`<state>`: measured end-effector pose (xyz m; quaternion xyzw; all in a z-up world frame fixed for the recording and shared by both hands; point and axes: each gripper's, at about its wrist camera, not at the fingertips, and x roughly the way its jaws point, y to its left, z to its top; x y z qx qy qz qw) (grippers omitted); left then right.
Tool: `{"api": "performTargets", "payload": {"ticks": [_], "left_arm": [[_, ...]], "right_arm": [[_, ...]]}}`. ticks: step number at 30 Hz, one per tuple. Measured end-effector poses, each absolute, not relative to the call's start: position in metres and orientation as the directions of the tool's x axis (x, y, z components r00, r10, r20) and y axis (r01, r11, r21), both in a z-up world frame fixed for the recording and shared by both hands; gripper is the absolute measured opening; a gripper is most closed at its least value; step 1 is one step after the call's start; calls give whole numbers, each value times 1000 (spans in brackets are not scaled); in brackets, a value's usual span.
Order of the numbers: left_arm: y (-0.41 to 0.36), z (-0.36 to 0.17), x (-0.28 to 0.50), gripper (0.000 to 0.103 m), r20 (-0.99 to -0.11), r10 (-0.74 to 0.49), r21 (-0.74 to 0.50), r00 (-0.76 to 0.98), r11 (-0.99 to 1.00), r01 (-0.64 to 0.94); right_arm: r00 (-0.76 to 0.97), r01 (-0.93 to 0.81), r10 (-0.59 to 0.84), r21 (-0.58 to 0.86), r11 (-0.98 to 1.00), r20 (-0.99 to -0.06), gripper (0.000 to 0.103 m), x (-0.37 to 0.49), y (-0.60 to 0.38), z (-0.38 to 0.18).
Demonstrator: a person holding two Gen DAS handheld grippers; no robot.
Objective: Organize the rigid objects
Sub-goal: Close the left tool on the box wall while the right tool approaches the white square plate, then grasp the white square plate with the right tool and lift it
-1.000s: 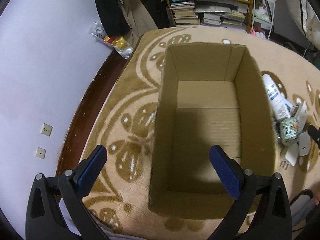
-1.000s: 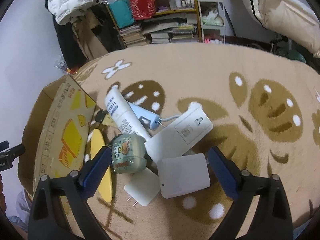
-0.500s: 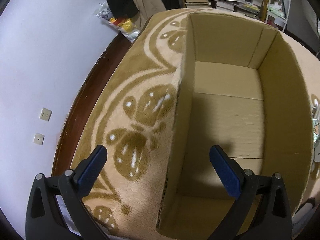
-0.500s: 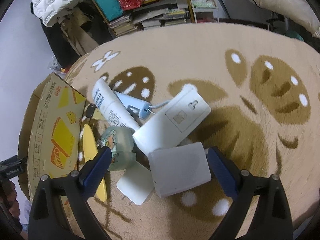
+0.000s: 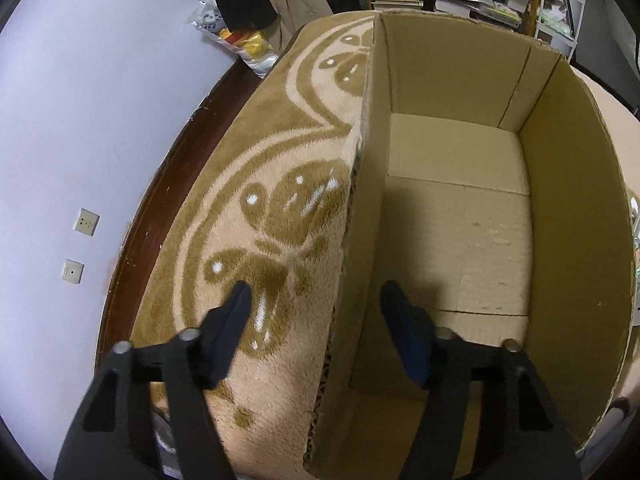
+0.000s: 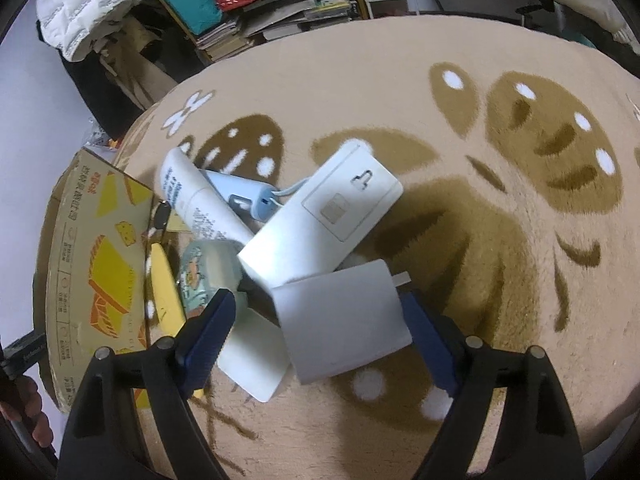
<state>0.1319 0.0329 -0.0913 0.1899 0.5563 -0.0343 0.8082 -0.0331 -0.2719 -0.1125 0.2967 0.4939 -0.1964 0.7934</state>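
Note:
An open, empty cardboard box (image 5: 460, 240) stands on the patterned rug. My left gripper (image 5: 316, 300) straddles the box's left wall (image 5: 352, 280), one finger outside over the rug and one inside. Its jaws are closing and the pads stand clear of the wall. In the right wrist view a pile lies beside the box (image 6: 100, 260): a white tube (image 6: 196, 200), a light blue device (image 6: 244, 192), a large white flat block (image 6: 320, 232), a green round tin (image 6: 204, 276), a yellow piece (image 6: 164, 292) and a white plug (image 6: 256, 356). My right gripper (image 6: 318, 308) is closing around a grey charger block (image 6: 340, 328); the left pad is still apart from it.
A lilac wall with two sockets (image 5: 86, 222) and a dark wooden floor strip run along the rug's left edge. Shelves of books (image 6: 256, 12) and a white jacket (image 6: 88, 0) stand behind. A person's hand (image 6: 28, 412) shows at the lower left.
My left gripper shifted left and sank until the box's left wall came between its fingers, which narrowed. My right gripper came down around the grey charger block and narrowed slightly.

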Motion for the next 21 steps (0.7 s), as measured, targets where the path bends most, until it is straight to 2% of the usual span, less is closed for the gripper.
{"api": "performTargets", "payload": {"ticks": [6, 9, 13, 21], "left_arm": [[36, -96, 132, 33, -935, 120, 213, 335, 943, 257], [34, -97, 129, 27, -938, 113, 207, 329, 942, 265], [28, -98, 126, 26, -932, 129, 228, 339, 935, 273], [26, -99, 125, 26, -932, 135, 234, 337, 933, 273]], "right_arm": [[411, 635, -16, 274, 722, -911, 90, -35, -278, -122], [399, 645, -13, 271, 715, -917, 90, -35, -280, -125], [409, 643, 16, 300, 705, -912, 84, -33, -282, -128], [398, 625, 11, 280, 728, -917, 80, -28, -277, -133]]}}
